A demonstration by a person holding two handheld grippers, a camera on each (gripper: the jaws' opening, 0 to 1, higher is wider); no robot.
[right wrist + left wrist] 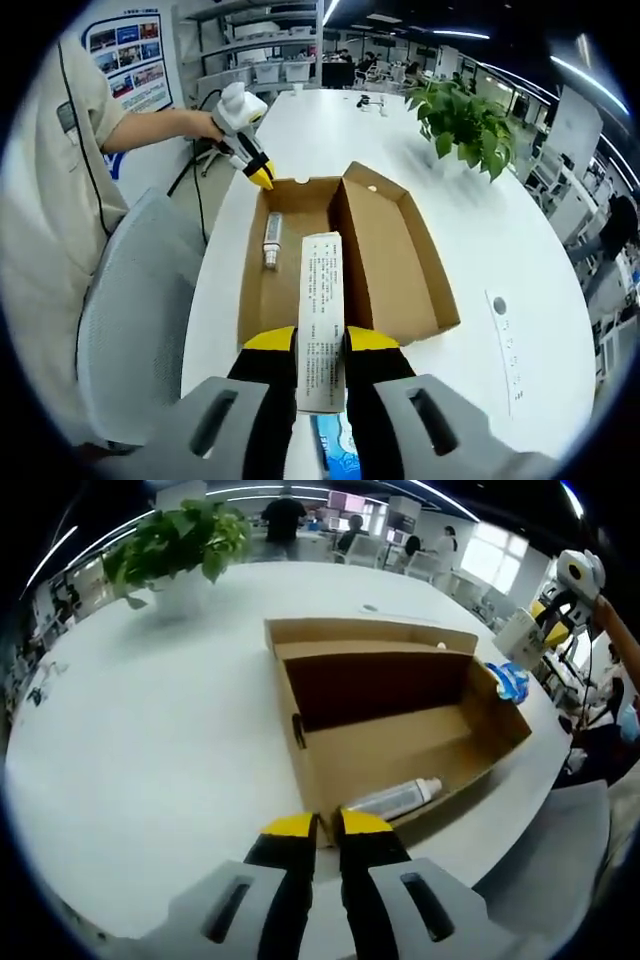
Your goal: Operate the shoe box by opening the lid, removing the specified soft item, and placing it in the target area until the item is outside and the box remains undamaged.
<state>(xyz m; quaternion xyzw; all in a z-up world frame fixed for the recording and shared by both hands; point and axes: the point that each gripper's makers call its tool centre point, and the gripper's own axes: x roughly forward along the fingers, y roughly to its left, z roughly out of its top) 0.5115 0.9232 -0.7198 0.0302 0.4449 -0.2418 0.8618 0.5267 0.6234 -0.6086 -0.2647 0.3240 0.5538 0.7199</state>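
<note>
With the shoe box [345,255] open on the desk [520,260] and a tube [271,240] lying inside it, the right tongs [321,345], clamped on a white carton [322,320] over the box's near end, should lift clear of the walls, while the left tongs [327,827], nearly closed and empty, hover at the box's edge.

Open shoe box [400,745] on table [150,750], tube [395,798] lying inside, potted plant [180,545] behind box

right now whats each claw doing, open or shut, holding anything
Left claw: shut at the near wall of the shoe box, holding nothing that can be seen.
Right claw: shut on the long white carton, above the open box.
</note>
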